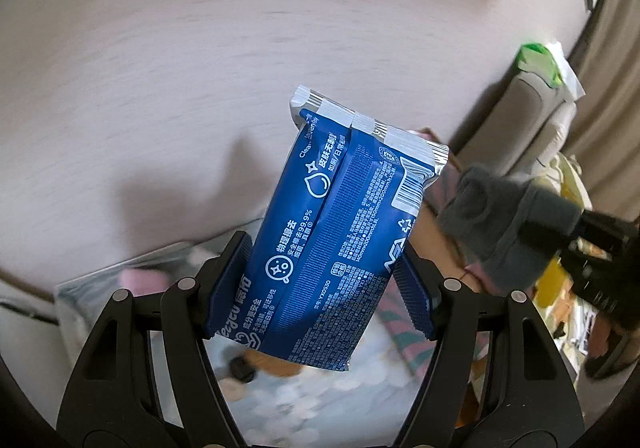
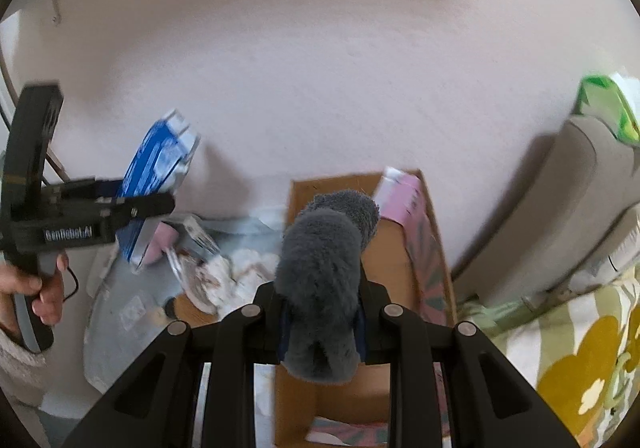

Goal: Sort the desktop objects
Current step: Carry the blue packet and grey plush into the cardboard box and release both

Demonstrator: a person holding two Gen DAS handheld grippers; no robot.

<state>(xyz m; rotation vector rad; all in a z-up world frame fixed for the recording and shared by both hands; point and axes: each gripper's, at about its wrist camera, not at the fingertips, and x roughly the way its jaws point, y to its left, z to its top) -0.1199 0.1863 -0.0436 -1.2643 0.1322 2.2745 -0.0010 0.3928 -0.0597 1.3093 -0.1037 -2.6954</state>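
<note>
A blue wet-wipe pack (image 1: 340, 215) with white print hangs in the air, tilted, and my left gripper (image 1: 320, 268) is shut on its lower half with both blue pads pressed on its sides. The right wrist view shows the same pack (image 2: 156, 167) in the left gripper (image 2: 152, 203), with a hand (image 2: 44, 288) on the handle. My right gripper (image 2: 320, 312) is shut on a grey fuzzy cloth (image 2: 320, 260) above an open cardboard box (image 2: 400, 260). In the left wrist view that grey cloth (image 1: 492, 224) sits to the right of the pack.
A pink pack (image 2: 404, 199) leans inside the box. Crumpled tissues (image 2: 248, 268) and a foil wrapper (image 2: 200, 236) lie on a pale blue mat (image 2: 120, 320). A beige cushion (image 2: 560, 215) with a green packet (image 2: 608, 107) on top stands at right, beside a floral cloth (image 2: 580, 348).
</note>
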